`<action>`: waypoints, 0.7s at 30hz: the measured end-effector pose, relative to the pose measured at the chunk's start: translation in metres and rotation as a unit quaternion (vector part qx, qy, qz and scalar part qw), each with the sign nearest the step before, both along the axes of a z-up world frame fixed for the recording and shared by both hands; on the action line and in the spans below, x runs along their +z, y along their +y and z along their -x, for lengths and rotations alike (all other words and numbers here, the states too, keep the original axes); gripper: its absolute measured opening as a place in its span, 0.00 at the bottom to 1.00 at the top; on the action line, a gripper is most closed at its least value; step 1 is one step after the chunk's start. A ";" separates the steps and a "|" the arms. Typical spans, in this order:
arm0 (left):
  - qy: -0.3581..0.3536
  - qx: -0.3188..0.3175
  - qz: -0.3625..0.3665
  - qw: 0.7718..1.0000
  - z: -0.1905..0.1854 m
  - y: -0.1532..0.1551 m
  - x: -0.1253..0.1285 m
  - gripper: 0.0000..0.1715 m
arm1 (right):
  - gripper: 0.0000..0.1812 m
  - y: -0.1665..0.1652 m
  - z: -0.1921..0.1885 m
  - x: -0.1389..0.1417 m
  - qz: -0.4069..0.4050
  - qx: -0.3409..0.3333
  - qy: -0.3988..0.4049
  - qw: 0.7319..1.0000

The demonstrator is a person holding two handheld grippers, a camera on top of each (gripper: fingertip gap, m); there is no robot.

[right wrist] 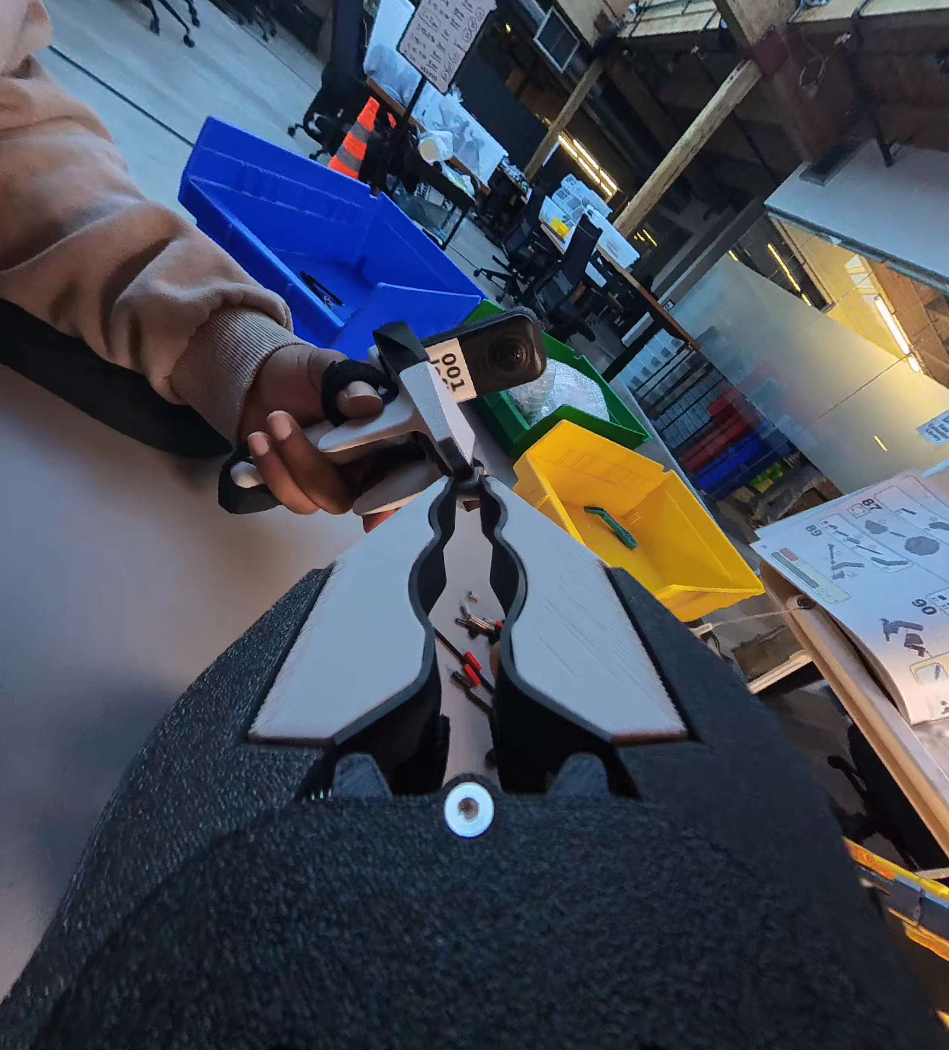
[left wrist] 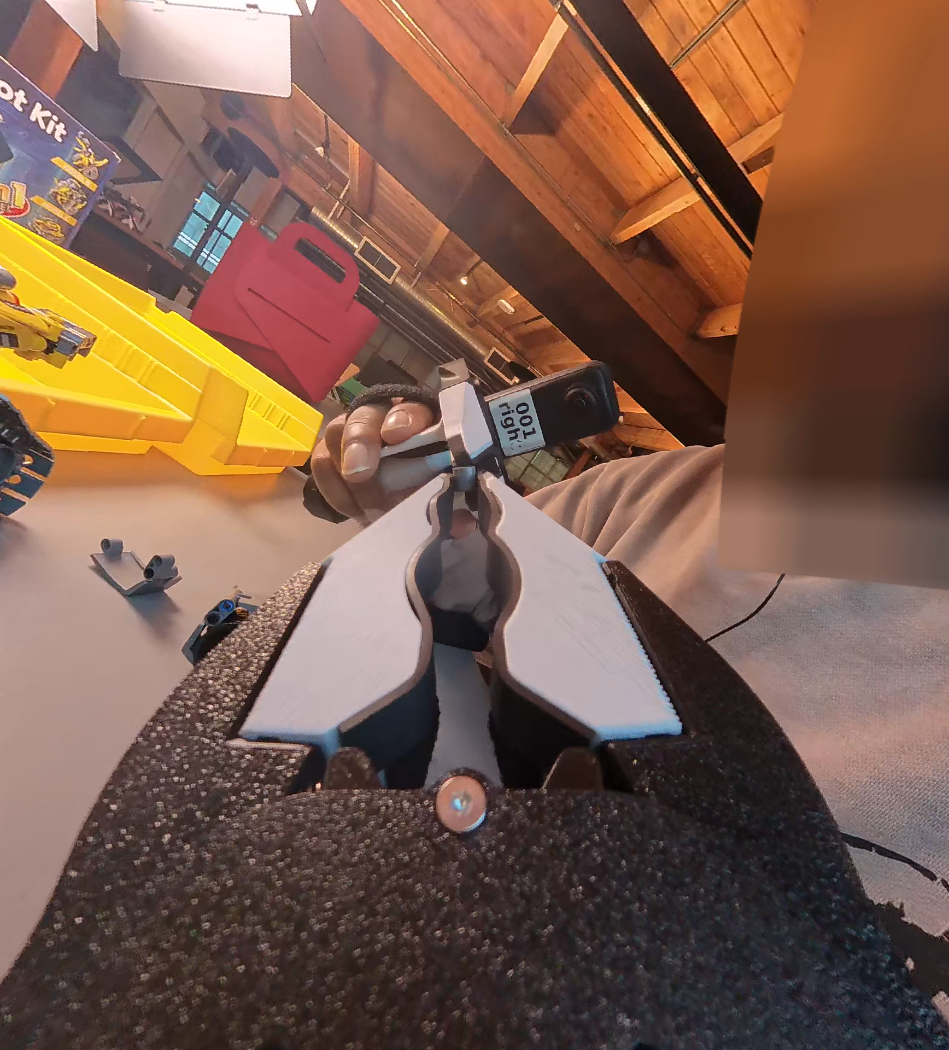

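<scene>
A: What carries the things?

B: A smooth grey table [left wrist: 120, 653]. Left of the left jaws lie a yellow tray [left wrist: 165, 398], a small grey part [left wrist: 134, 571] and a red carton [left wrist: 290, 307].

A: And by the right jaws?

B: Blue [right wrist: 313, 238], green [right wrist: 591, 420] and yellow bins [right wrist: 648, 528] beyond, an open booklet [right wrist: 904, 585] right, small pins [right wrist: 475, 630] between them.

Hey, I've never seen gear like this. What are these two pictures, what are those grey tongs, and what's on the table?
A person holds a two-finger gripper in each hand, and each carries a camera looking along its fingers. One picture looks along the left gripper, the other along the right gripper, so each also shows the opposite hand. Their tips meet at a small grey part. The left gripper is closed on it, but the right's grip is unclear. On the grey table lie loose grey pieces, a yellow bin, a blue bin and an instruction booklet.
</scene>
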State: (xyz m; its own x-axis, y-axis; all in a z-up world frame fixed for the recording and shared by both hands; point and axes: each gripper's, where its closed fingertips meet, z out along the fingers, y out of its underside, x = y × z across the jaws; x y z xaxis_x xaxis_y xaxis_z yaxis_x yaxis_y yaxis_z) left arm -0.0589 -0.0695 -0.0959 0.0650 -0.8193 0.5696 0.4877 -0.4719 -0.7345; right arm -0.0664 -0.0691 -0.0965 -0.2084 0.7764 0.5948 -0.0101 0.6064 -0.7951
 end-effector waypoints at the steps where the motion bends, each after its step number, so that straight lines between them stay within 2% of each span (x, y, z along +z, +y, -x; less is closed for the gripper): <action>1: 0.003 0.000 0.000 1.000 0.000 0.000 -0.001 0.04 | 0.04 0.001 -0.001 -0.001 0.006 0.003 -0.004 1.000; 6: 0.027 0.039 -0.010 0.999 0.007 0.006 -0.002 0.10 | 0.04 0.004 -0.006 0.002 0.057 0.018 -0.011 0.998; 9: 0.043 0.039 -0.021 0.998 0.005 0.003 -0.002 0.11 | 0.04 0.003 -0.004 -0.005 0.053 0.017 -0.020 0.998; 12: 0.061 0.027 -0.024 0.997 -0.002 -0.001 -0.005 0.04 | 0.04 -0.005 -0.003 -0.009 0.038 0.024 -0.021 0.999; 21: 0.083 0.016 -0.032 0.996 -0.005 -0.004 -0.009 0.04 | 0.04 -0.007 -0.004 -0.012 0.003 0.017 -0.014 1.000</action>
